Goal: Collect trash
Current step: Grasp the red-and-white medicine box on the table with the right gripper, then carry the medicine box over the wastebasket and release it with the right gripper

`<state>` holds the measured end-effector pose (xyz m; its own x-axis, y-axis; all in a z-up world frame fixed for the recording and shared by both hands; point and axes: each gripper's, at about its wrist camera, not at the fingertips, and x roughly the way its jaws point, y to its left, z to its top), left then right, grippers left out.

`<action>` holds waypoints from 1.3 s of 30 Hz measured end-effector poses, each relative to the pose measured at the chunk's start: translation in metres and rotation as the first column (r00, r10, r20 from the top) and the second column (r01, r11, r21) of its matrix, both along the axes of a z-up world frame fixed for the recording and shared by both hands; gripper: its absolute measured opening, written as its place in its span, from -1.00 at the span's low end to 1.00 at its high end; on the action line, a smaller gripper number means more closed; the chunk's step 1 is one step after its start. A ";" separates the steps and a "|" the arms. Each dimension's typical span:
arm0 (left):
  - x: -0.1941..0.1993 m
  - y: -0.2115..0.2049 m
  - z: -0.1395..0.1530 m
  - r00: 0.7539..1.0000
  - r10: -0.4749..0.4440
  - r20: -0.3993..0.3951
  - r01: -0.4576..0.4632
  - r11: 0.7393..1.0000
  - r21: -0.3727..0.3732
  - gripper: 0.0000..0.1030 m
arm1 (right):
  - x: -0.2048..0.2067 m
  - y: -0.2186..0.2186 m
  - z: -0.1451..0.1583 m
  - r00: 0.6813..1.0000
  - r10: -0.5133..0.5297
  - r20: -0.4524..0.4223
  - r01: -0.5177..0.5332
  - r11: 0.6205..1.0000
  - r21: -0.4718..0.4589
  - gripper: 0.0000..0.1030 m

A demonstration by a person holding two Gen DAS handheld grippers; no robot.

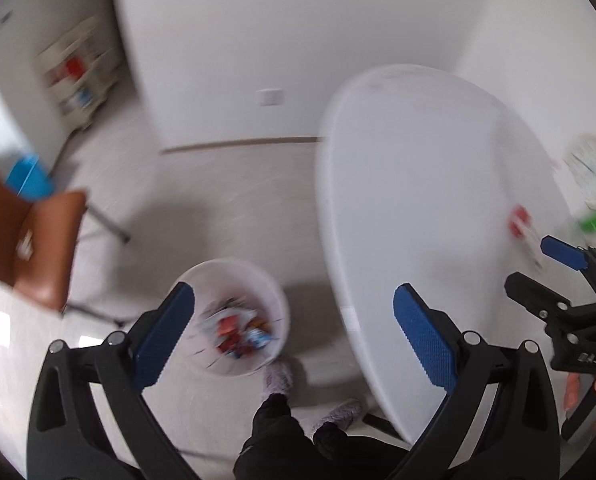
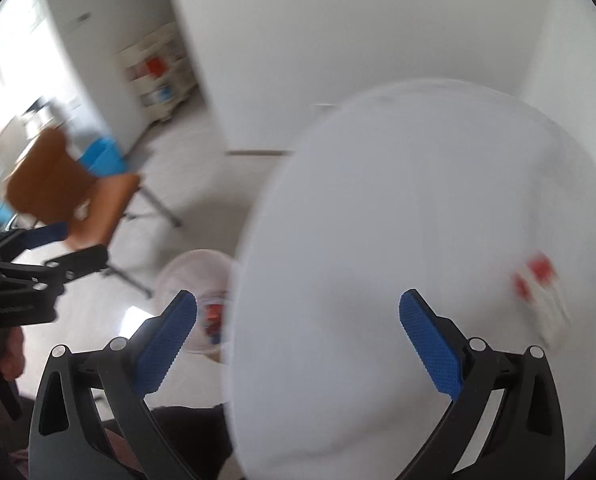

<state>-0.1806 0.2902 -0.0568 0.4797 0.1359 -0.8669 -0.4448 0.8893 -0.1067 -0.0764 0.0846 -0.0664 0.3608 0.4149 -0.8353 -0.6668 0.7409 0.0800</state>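
Observation:
A white trash bin (image 1: 233, 316) stands on the floor left of the white round table (image 1: 418, 200), with colourful wrappers (image 1: 239, 334) inside. My left gripper (image 1: 293, 320) is open and empty above the bin and the table's edge. My right gripper (image 2: 298, 328) is open and empty over the table (image 2: 378, 220); it also shows at the right of the left wrist view (image 1: 538, 268). A red and white wrapper (image 2: 538, 280) lies on the table to the right, blurred; it also shows in the left wrist view (image 1: 520, 222). The bin (image 2: 193, 280) is partly hidden by the table.
A brown chair (image 1: 37, 240) stands left of the bin. A white clock (image 1: 590, 168) and a green item (image 1: 594, 222) lie at the table's right. A shelf (image 1: 81, 76) stands by the far wall. My slippered feet (image 1: 277, 380) are beside the bin.

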 end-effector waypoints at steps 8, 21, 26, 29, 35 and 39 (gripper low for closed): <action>0.057 -0.092 0.000 0.963 -0.269 0.005 0.269 0.963 -0.018 0.85 | 0.023 -0.102 -0.013 0.979 -0.202 -0.039 0.203 0.979 0.028 0.95; 0.099 -0.160 -0.011 0.938 -0.339 -0.065 0.339 0.941 -0.011 0.85 | 0.169 -0.148 -0.093 0.983 0.183 -0.027 -0.181 0.926 -0.333 0.95; 0.101 -0.158 -0.022 0.964 -0.239 -0.116 0.235 0.971 -0.046 0.85 | 0.221 -0.157 -0.123 0.975 0.204 -0.086 -0.221 0.918 -0.328 0.95; 0.100 -0.156 -0.025 0.973 -0.187 -0.135 0.183 0.982 -0.041 0.85 | 0.239 -0.162 -0.131 0.967 0.219 -0.127 -0.247 0.923 -0.295 0.95; 0.100 -0.156 -0.026 0.982 -0.118 -0.147 0.111 0.992 -0.057 0.85 | 0.244 -0.169 -0.141 0.954 0.254 -0.160 -0.290 0.919 -0.269 0.79; 0.096 -0.159 -0.023 0.984 -0.092 -0.153 0.088 0.996 -0.032 0.85 | 0.240 -0.171 -0.147 0.950 0.273 -0.151 -0.306 0.908 -0.287 0.62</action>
